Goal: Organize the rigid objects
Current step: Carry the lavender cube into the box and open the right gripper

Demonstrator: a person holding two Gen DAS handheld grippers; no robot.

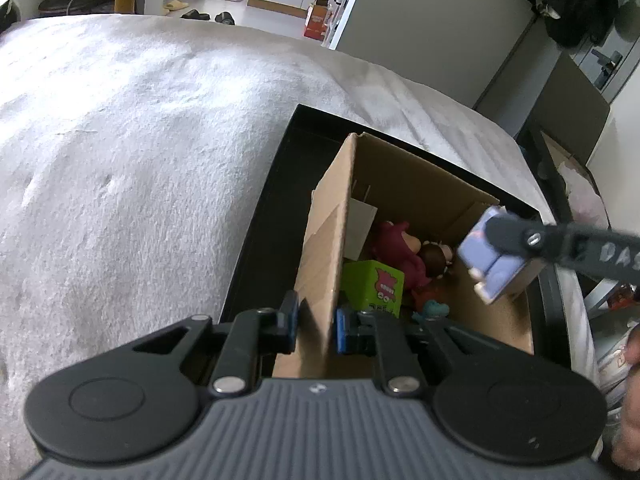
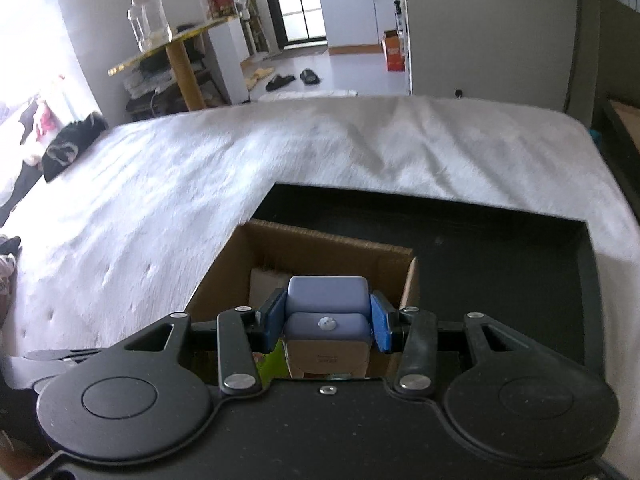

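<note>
**Drop alignment: lavender toy over the open carton**

I am holding the lavender toy sofa (image 2: 327,312) in my right gripper (image 2: 327,326), with both blue pads pressing on its sides at a partly closed setting. The toy's long axis is running across the jaws, from pad to pad, and its base is facing back toward my wrist.

I am clamping the near wall of the cardboard box (image 1: 320,264) with my left gripper (image 1: 316,324), nearly closed, one pad outside the wall and one inside. This is steadying the box inside the black tray (image 1: 264,216), which is resting on the white bedspread (image 1: 120,160).

In the left wrist view, the toy is hanging above the box's far right corner, apart from the contents below. The green cube (image 1: 374,288) and the dark red plush figure (image 1: 400,252) are lying nearer my left gripper. I judge that the release depends on the toy being fully inside the rim line.
</note>
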